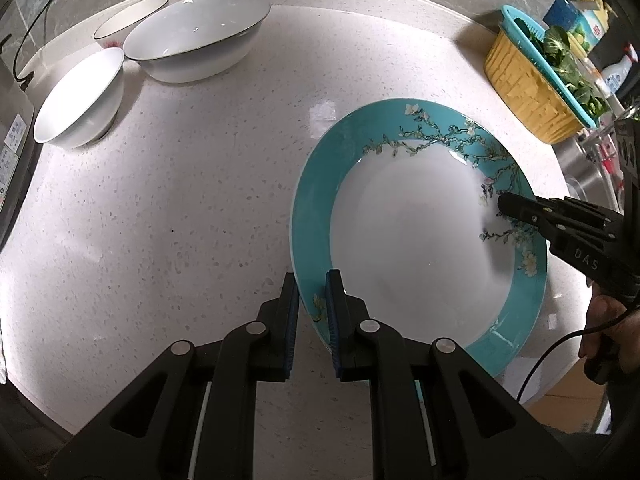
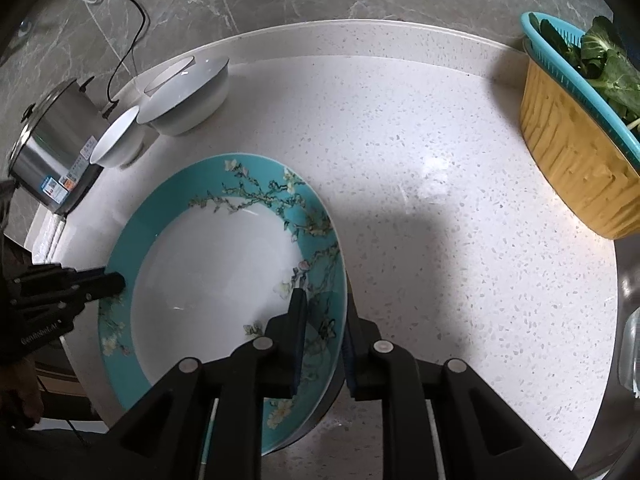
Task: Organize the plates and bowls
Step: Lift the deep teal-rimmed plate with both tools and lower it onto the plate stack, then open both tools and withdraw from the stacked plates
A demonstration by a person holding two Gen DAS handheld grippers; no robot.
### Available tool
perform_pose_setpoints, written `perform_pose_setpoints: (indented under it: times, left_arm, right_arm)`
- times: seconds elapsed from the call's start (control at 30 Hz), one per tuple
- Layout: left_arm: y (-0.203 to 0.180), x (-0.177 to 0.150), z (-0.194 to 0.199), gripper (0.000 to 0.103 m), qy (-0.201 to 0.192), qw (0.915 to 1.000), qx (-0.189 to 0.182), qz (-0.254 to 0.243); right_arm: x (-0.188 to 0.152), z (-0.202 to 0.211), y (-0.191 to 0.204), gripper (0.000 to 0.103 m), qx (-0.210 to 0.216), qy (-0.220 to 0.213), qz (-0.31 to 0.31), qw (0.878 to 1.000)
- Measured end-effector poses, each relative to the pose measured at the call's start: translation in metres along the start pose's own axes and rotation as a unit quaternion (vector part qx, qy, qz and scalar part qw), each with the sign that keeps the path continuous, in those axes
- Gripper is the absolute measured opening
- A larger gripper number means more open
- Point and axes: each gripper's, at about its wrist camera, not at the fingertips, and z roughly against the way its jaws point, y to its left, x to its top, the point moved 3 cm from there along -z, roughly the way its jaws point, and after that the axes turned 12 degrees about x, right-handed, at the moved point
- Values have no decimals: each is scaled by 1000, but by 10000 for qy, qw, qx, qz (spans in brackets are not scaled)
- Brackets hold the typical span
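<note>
Plate: round teal-rimmed ceramic plate [image 1: 404,240] with blossom branches, white centre.
Left gripper [image 1: 312,280]: pinched its near rim.
Right gripper [image 2: 324,304]: clamped opposite rim.

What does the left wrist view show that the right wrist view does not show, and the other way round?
Only the left wrist view shows the bottles behind the yellow basket and a third white bowl at the back.

Only the right wrist view shows the steel pot with its black cable going up the wall.

Both views show the teal flowered plate on the speckled counter, held at opposite rims by the left gripper and the right gripper, two white bowls and the basket of greens.
</note>
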Motion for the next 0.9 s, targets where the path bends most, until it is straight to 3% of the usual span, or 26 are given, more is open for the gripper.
perform_pose_setpoints:
  times: [0.37,0.67,0.77,0.8,0.83,0.9]
  left_arm:
    - [-1,2,2,12,-144,9999,-14,-43]
    - [13,10,9,17,-310,9989,-237,260]
    - [26,20,17,41,-481,9974,-273,467]
    - [31,24,19,56,-551,9966,-294,532]
    - [36,30,21,61,-634,9958,-303,588]
    - [49,42,22,61,-696,9945,-286,722]
  right_arm:
    - [-9,-3,6,27,-332,-77,320,9989]
    - [-13,-6,14,41,-477,-246,500,9973]
    - [-12,-7,13,58,-490,-282,444,9974]
    - [-12,-8,13,62,-465,-301,420,9976]
    - [-11,-8,13,63,-456,-313,414,9976]
    - [-12,-10,12,69,-457,-309,368,9978]
